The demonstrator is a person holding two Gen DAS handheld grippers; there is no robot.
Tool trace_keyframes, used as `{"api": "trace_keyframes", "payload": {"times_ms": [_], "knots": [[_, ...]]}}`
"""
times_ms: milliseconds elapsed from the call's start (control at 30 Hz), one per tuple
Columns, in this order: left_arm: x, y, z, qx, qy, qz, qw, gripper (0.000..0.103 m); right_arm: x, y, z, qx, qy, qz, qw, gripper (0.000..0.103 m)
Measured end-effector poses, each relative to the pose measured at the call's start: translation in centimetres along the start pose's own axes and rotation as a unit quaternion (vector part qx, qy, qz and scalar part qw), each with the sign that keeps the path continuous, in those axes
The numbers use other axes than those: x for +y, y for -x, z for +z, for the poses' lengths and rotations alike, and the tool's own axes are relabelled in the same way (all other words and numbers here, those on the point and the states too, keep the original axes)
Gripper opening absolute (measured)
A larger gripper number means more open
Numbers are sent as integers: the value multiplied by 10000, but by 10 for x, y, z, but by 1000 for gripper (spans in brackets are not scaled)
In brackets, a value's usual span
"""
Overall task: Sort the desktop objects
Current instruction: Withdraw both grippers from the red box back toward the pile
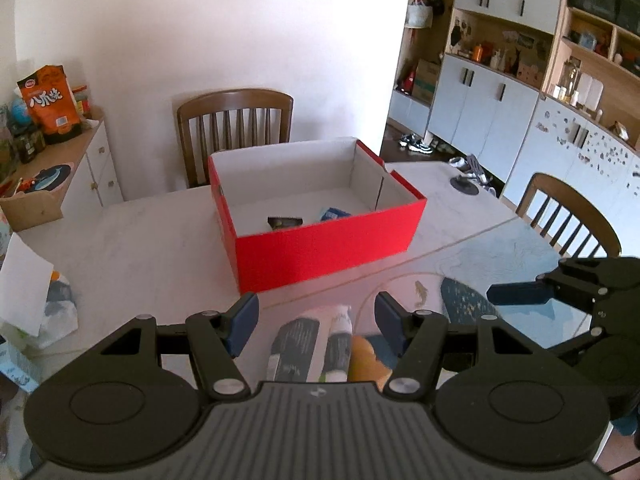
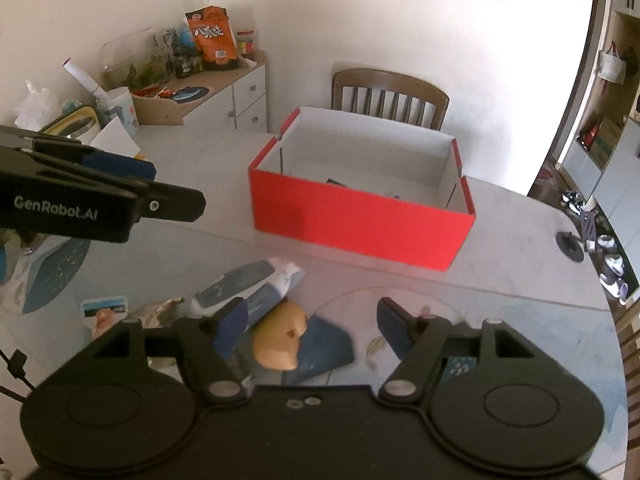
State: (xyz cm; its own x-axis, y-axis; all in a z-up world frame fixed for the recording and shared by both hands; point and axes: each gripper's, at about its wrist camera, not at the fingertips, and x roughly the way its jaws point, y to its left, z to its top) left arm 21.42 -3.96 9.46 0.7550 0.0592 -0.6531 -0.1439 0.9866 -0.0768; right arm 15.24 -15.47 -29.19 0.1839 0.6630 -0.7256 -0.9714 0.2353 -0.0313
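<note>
A red box (image 1: 320, 250) with a white inside stands open on the table; it also shows in the right wrist view (image 2: 360, 220). A dark packet (image 1: 285, 222) and a blue packet (image 1: 334, 213) lie in it. My left gripper (image 1: 316, 320) is open and empty above a grey-and-white packet (image 1: 310, 342) and a yellow-brown bun-like item (image 1: 366, 364). My right gripper (image 2: 310, 328) is open and empty over the same pile: the packet (image 2: 256, 284), the yellow-brown item (image 2: 280, 340) and a dark blue packet (image 2: 324, 344).
A small picture card (image 2: 104, 308) and a crumpled wrapper (image 2: 158, 308) lie left of the pile. A white paper and a plastic bag (image 1: 36, 300) sit at the table's left edge. Chairs (image 1: 236, 128) stand behind and to the right. A cluttered cabinet (image 2: 208, 92) stands at the far left.
</note>
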Motion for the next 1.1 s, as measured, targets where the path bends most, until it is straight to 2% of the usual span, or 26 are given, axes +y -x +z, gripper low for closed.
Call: {"api": "trace_keyframes", "payload": {"times_ms": [233,300,433,500,633,733,1100], "knots": [[-4,16,-30,-8,-158,-24,9999,64,15,6,-18,10,-108,46,9999,73],[-3,19,-39,7,-145,-39,9999,72,19,7,-24,12,-112,95,9999,76],[2,25,-57,46,-139,-137,9998,77,26,7,-37,44,-101,137,9998,78],[3,28,-65,35,-157,-152,9998,86,28,7,-42,73,-128,114,9998,79],[8,32,-80,66,-125,-211,9997,90,31,6,-51,83,-180,85,9998,81],[11,35,-93,46,-149,-219,9996,102,37,4,-58,100,-185,68,9998,81],[29,37,-140,197,-114,-396,9990,103,51,-5,-73,177,-221,32,9996,81]]}}
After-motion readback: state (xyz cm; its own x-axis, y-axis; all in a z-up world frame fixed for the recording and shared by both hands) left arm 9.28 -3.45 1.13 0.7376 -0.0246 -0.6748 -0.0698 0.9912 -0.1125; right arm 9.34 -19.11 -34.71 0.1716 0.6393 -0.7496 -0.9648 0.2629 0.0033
